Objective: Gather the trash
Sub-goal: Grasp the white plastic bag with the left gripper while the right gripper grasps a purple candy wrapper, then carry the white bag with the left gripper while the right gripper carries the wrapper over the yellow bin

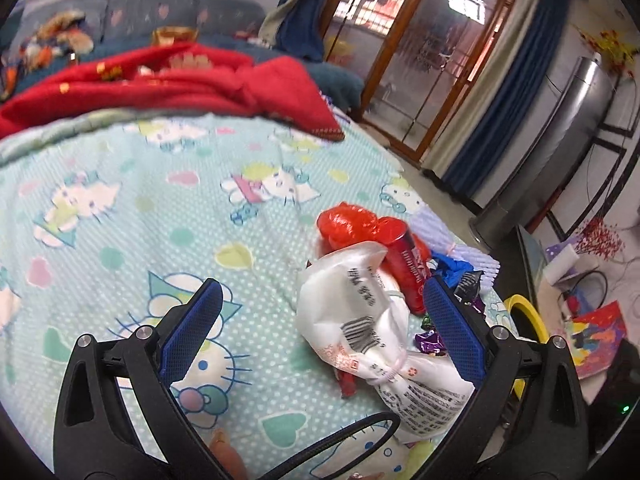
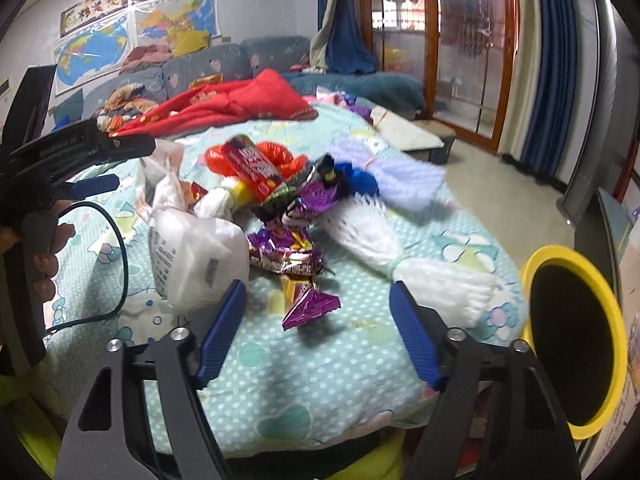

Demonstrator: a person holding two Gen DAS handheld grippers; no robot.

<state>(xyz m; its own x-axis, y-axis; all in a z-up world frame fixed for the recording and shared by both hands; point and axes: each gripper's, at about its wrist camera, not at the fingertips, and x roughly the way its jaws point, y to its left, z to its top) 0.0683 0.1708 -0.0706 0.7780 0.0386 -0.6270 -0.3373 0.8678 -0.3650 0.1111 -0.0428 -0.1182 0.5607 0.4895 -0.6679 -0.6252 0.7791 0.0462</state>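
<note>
We hold our right gripper (image 2: 316, 320) low over the bed (image 2: 320, 380), its jaws partly apart and nothing between the pads; a purple wrapper (image 2: 310, 306) lies on the sheet just ahead of the fingertips. Our left gripper (image 1: 320, 320) stands wide, and the white bag (image 1: 360, 320) lies between its fingers, but the pads do not press on it. In the right view that same gripper shows from the side at the left edge, carried by a hand (image 2: 48, 256).

Beside the bed's right edge stands one bin (image 2: 612, 320) with a yellow rim; its inside is dark, and we cannot tell what it holds.

The trash sits in one heap on the bed, left of the bin. Nearest is the white bag, crumpled, with printed text. Touching it is a second, larger purple wrapper (image 2: 286, 250). Behind come one red tube (image 2: 250, 168), tilted, one red plastic bag (image 2: 280, 152) and one blue scrap (image 2: 360, 178). A white foam net (image 2: 384, 236) lies toward the bin, and a pale one (image 2: 400, 176) beyond it.

Farther back a red blanket (image 2: 224, 108) lies bunched across the bed, and past it a sofa (image 2: 224, 64).
</note>
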